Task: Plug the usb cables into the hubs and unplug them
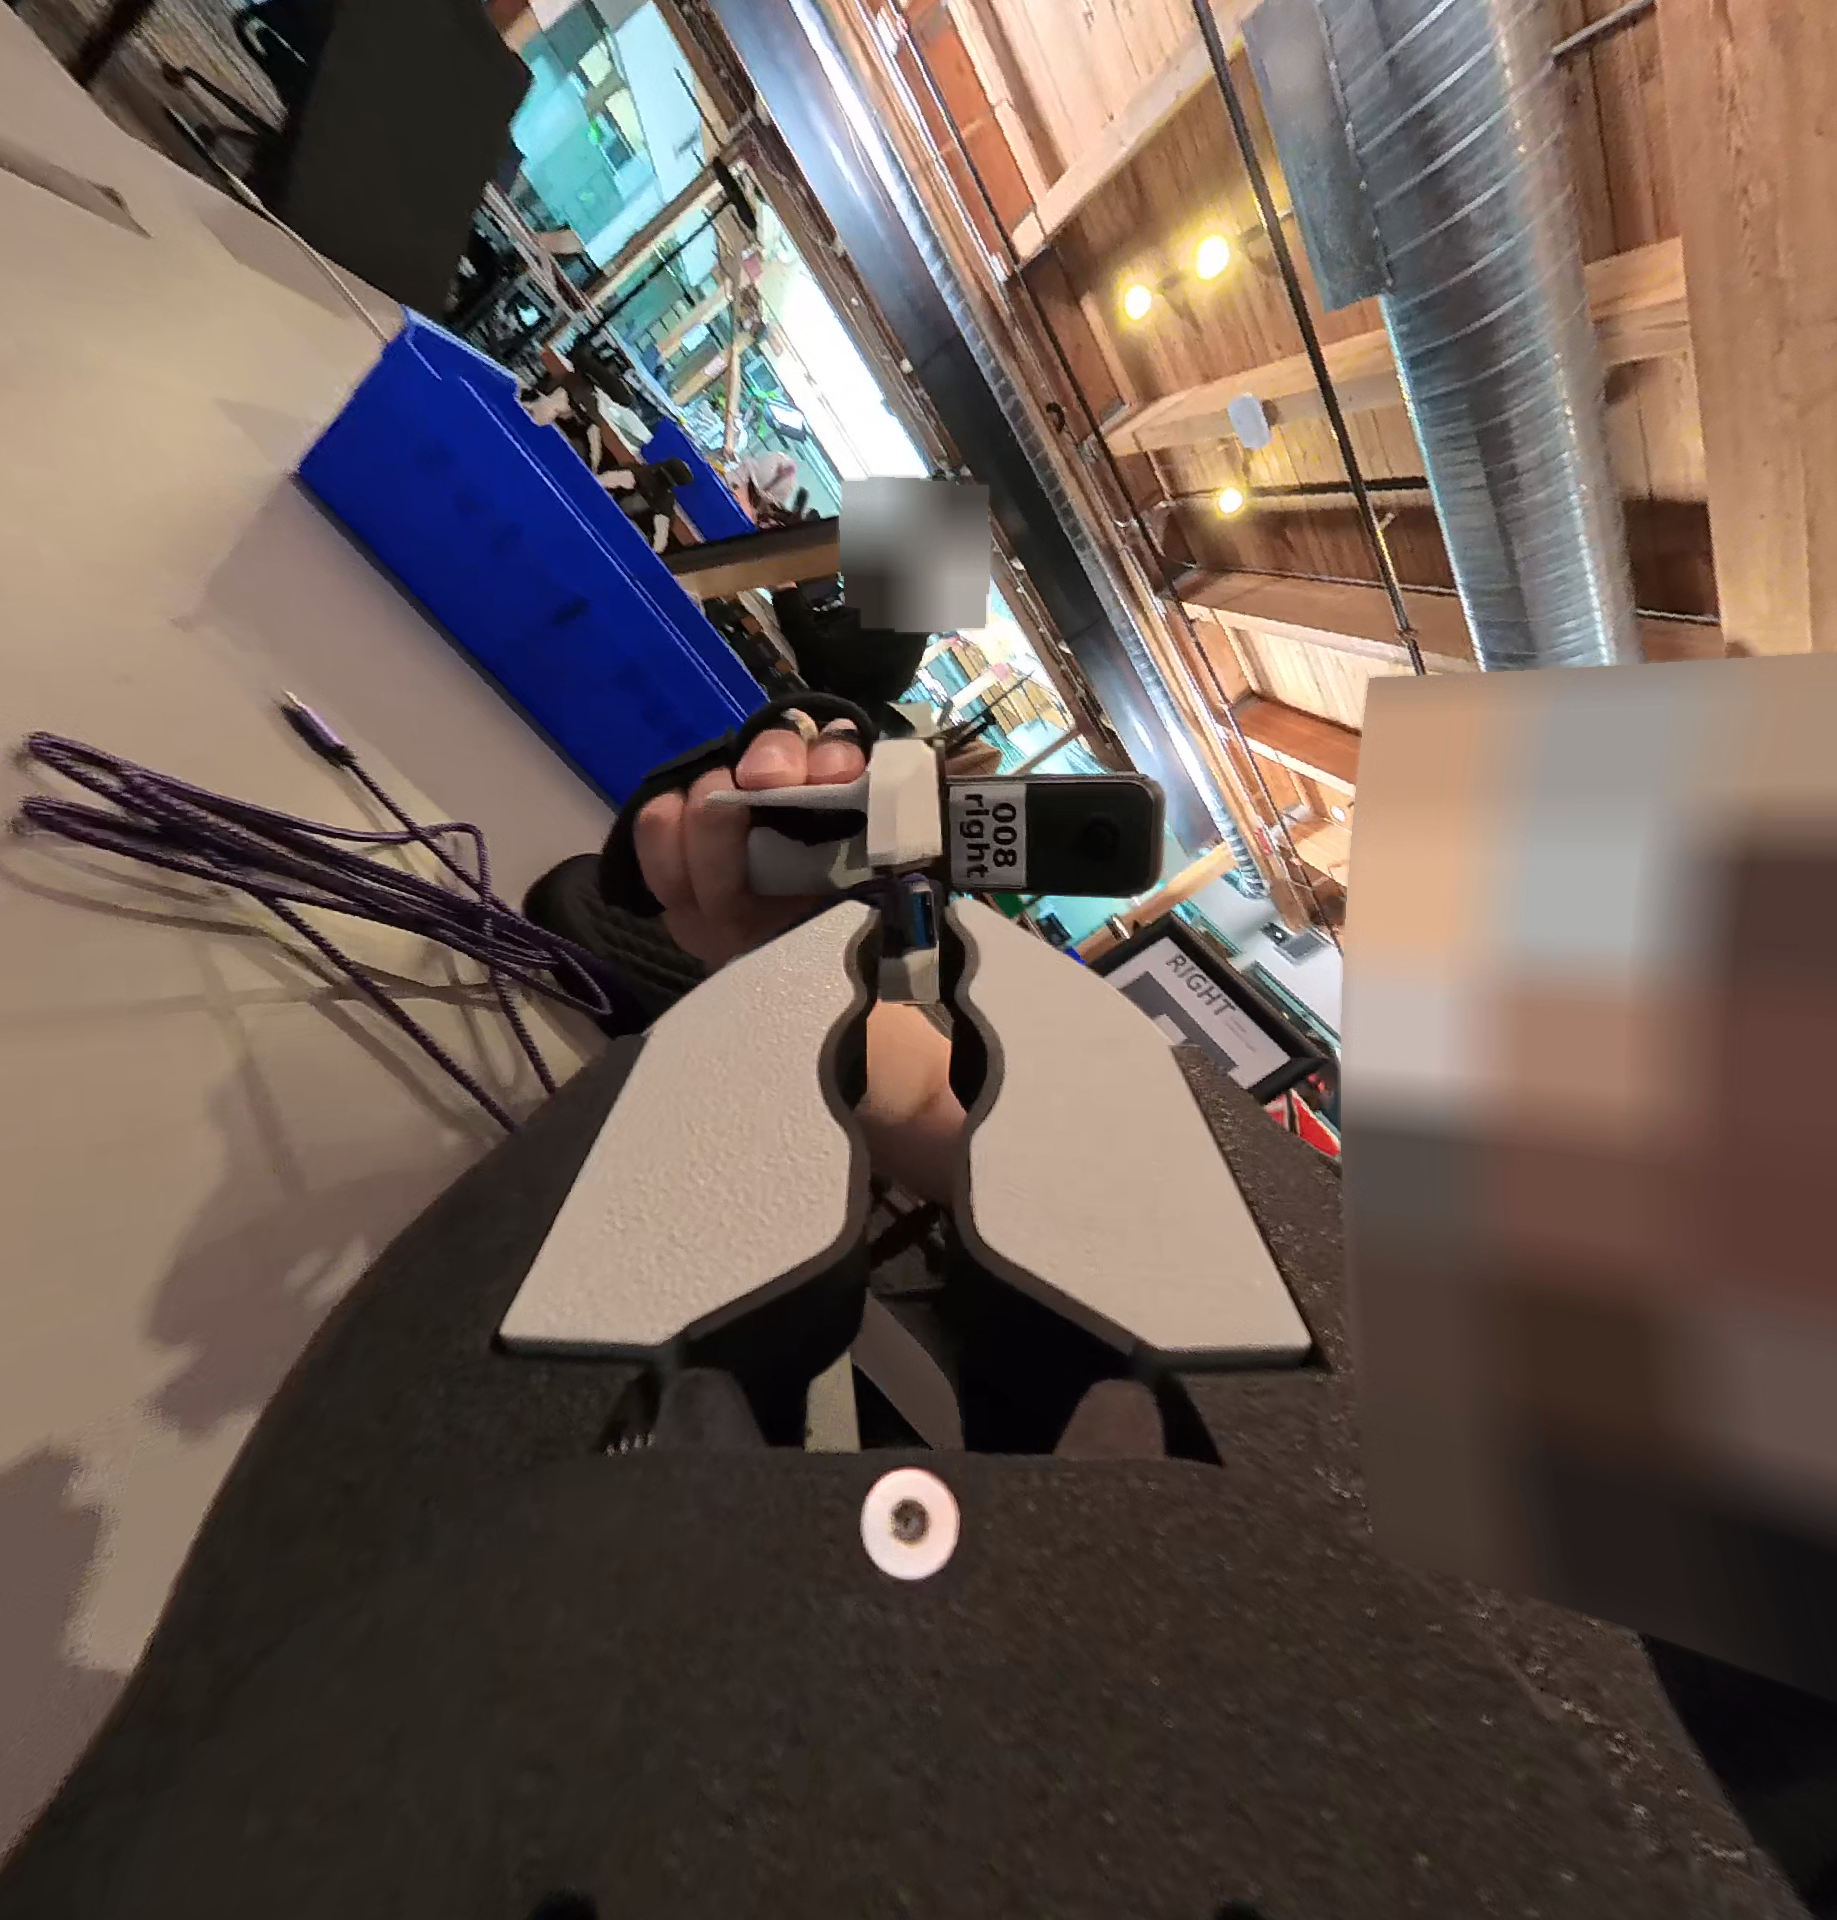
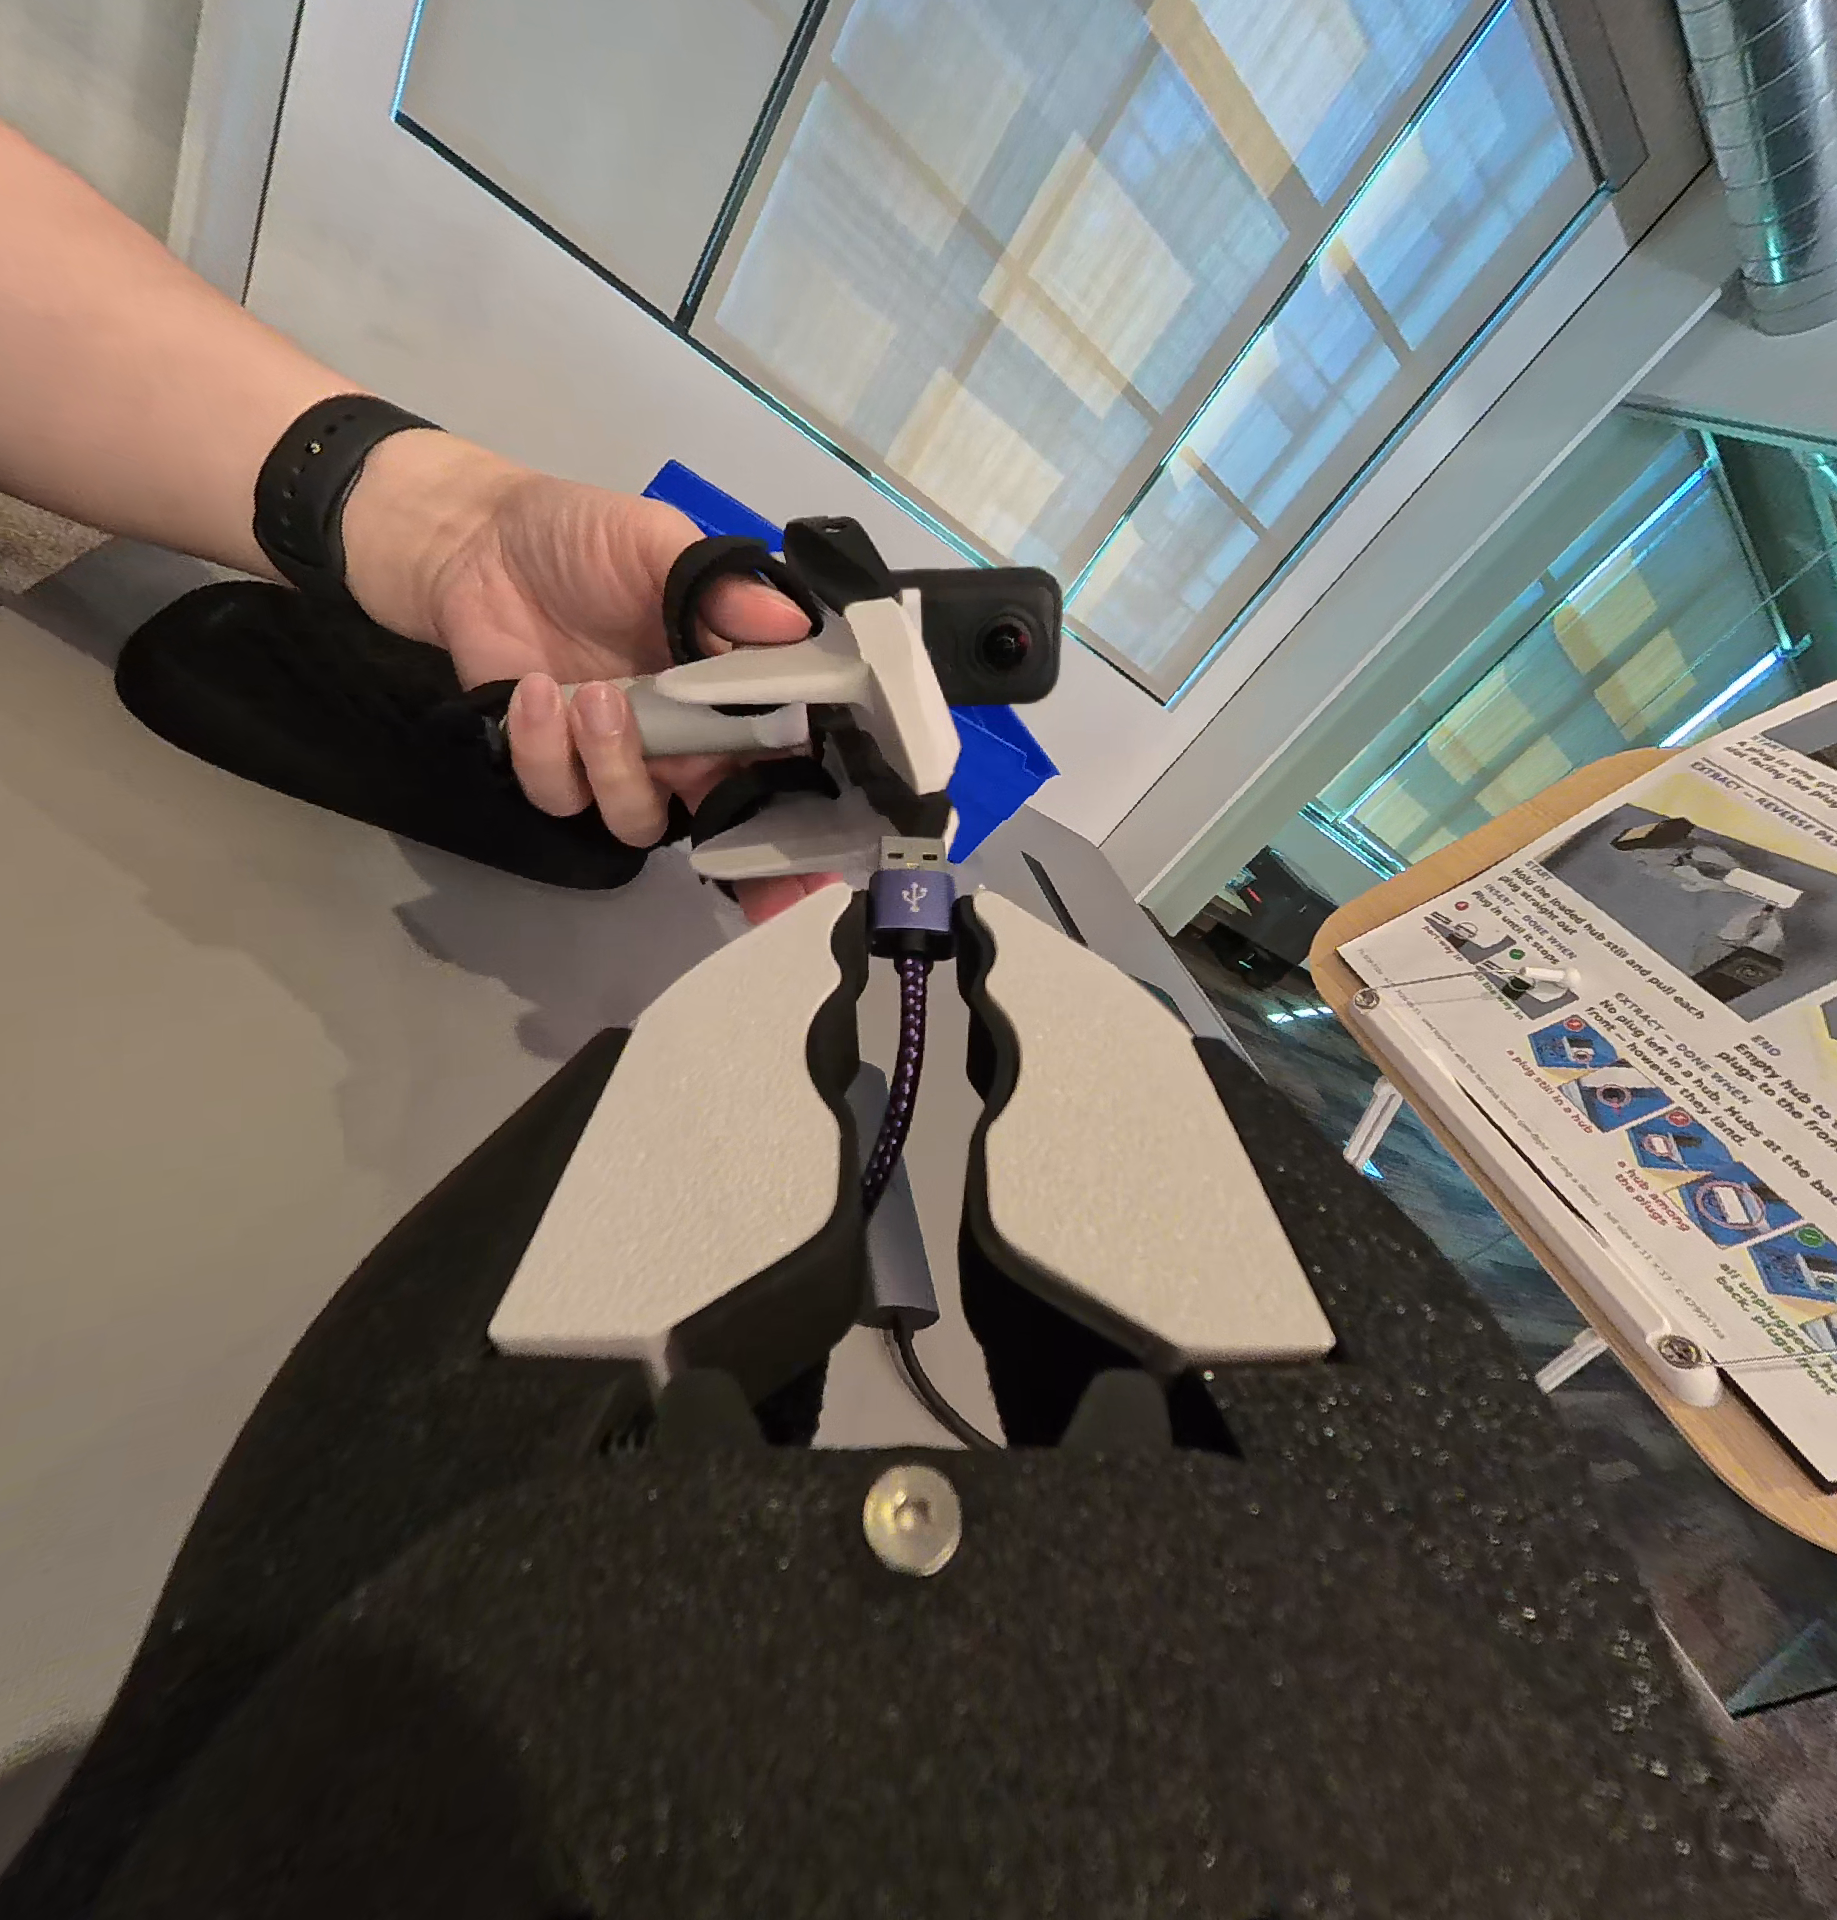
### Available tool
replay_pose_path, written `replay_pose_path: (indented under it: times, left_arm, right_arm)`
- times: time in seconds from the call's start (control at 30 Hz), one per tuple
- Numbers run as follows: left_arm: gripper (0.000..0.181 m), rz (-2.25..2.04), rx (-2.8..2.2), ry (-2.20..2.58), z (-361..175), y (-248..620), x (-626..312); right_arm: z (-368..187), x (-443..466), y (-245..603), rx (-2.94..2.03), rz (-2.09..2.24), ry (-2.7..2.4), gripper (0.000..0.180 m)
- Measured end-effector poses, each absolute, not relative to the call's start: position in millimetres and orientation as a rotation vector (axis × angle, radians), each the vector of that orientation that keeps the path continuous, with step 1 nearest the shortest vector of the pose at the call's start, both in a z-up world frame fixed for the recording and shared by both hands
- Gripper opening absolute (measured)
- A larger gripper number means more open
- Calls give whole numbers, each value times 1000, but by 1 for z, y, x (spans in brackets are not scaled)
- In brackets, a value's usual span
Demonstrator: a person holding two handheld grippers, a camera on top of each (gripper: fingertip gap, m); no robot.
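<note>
My right gripper point(image 2: 909, 914) is shut on a purple USB plug point(image 2: 911, 896). The plug's bare metal tip points at the left gripper point(image 2: 872, 821), which faces it very close. Its braided purple cable point(image 2: 898, 1070) runs back between my fingers. My left gripper point(image 1: 909, 945) is shut on a small grey hub point(image 1: 909, 977) with a blue part at its tip. The right gripper point(image 1: 893, 831) sits just beyond that tip. The plug is outside the hub. I cannot tell whether they touch.
A purple cable bundle point(image 1: 301, 862) with a loose plug point(image 1: 316, 727) lies on the pale table point(image 1: 114, 468). Blue bins point(image 1: 540, 561) stand behind. Another grey hub with a dark cable point(image 2: 893, 1257) lies below the right gripper. An instruction board point(image 2: 1620, 1091) stands at the right.
</note>
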State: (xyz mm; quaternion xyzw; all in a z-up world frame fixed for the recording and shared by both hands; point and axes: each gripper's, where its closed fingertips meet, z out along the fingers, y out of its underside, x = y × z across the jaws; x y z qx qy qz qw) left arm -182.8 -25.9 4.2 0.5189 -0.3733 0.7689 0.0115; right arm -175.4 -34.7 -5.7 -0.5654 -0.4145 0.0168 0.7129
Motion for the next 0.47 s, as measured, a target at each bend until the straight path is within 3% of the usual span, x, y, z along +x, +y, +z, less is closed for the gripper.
replay_pose_path:
  times: [0.03,0.27,0.47]
  left_arm:
    - [9,2401,1622,-1165,5,-25,-184]
    - [16,2324,1646,-1240,-4,-44,-179]
    - [5,2338,1609,-1246,-4,-49,-177]
  right_arm:
    - [-6,-176,-34,-1255,34,-923,16]
    - [-10,-180,-34,-1262,34,-944,15]
    - [-10,-180,-36,-1253,50,-940,16]
